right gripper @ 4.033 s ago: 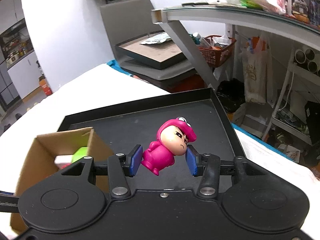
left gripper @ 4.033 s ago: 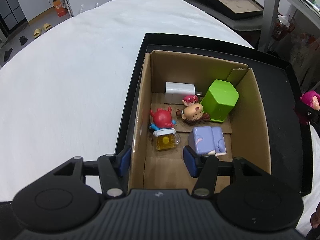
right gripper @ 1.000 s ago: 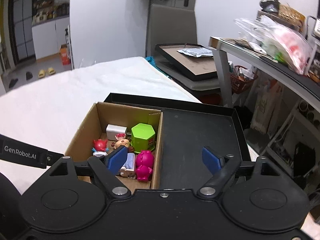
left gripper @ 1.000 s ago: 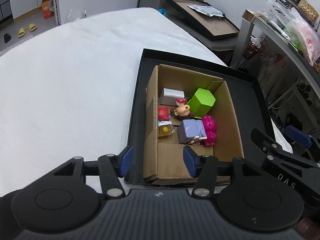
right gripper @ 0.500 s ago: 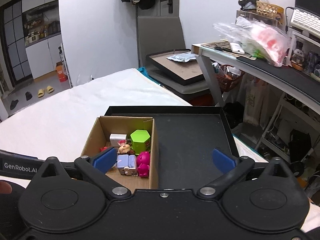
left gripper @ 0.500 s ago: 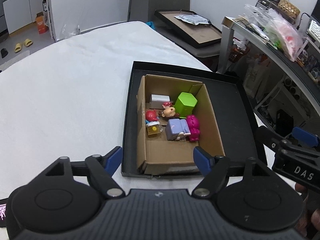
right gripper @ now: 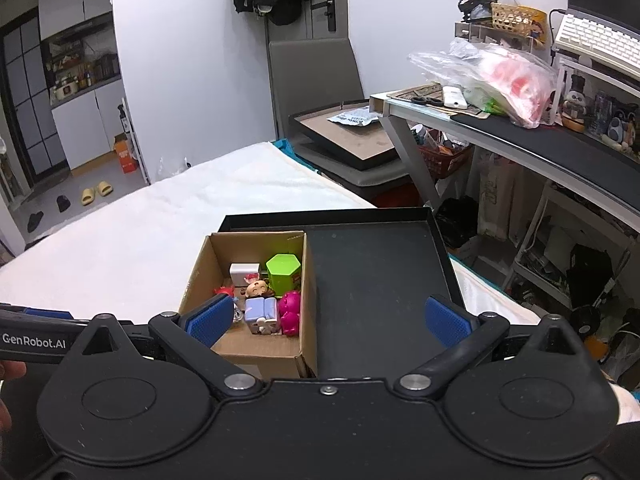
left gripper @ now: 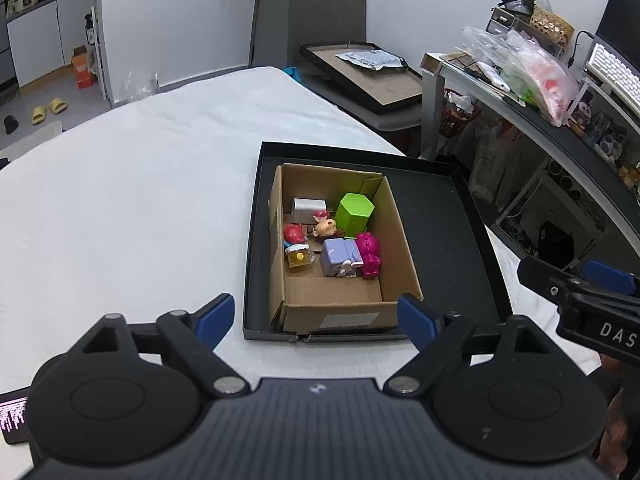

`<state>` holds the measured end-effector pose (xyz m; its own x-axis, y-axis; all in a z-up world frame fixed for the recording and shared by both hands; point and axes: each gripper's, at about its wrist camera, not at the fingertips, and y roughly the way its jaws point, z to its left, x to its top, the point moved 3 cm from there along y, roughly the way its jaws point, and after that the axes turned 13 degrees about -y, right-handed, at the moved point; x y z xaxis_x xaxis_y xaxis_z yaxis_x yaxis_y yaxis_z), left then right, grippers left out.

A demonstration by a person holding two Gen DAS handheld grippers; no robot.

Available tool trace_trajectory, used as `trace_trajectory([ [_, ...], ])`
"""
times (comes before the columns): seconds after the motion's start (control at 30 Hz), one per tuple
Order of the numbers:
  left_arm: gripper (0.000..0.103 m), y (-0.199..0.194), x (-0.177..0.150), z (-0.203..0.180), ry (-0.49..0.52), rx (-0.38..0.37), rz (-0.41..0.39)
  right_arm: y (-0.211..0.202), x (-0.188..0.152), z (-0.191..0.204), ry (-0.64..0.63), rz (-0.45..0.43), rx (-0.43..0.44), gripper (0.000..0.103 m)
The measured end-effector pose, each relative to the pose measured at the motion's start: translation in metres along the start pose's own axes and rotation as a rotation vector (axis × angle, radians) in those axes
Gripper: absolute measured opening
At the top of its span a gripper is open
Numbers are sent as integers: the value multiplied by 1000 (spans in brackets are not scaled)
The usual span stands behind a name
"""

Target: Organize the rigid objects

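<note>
A cardboard box (left gripper: 400, 240) (right gripper: 196, 276) stands in the left half of a black tray (left gripper: 452, 232) (right gripper: 376, 280) on a white-covered table. Inside lie a pink figure (left gripper: 370, 254) (right gripper: 290, 314), a lilac block toy (left gripper: 338, 256) (right gripper: 262, 314), a green hexagonal box (left gripper: 354, 214) (right gripper: 283, 270), a brown-haired figure (left gripper: 326, 228) (right gripper: 257, 289), a red figure with a beer mug (left gripper: 296, 246) and a white block (left gripper: 308, 205) (right gripper: 244, 272). My left gripper (left gripper: 316, 318) hovers open, well back from the box. My right gripper (right gripper: 328, 318) is open and empty too, above the tray's near edge.
The white table surface (left gripper: 132, 184) spreads to the left. A desk (right gripper: 520, 136) loaded with bags and clutter stands at the right. Behind the table, a grey chair (right gripper: 316, 80) carries a second black tray (right gripper: 348, 136). A phone (left gripper: 12, 416) lies at the near left.
The pink figure, held by my right gripper four seconds ago, now lies in the box. Both grippers have pulled back and up from the box and opened wider.
</note>
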<state>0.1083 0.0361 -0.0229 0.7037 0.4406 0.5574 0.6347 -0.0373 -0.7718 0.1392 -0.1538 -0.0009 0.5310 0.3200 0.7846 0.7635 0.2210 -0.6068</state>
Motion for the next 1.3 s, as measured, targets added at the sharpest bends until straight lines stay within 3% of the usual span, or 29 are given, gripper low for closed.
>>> trace_trajectory([
  [0.7, 90, -50, -19, -9, 50, -1, -67, -37, -8, -2, 28, 7, -10, 103],
  [1.3, 90, -54, -32, -8, 57, -5, -82, -50, -22, 5, -19, 29, -42, 103],
])
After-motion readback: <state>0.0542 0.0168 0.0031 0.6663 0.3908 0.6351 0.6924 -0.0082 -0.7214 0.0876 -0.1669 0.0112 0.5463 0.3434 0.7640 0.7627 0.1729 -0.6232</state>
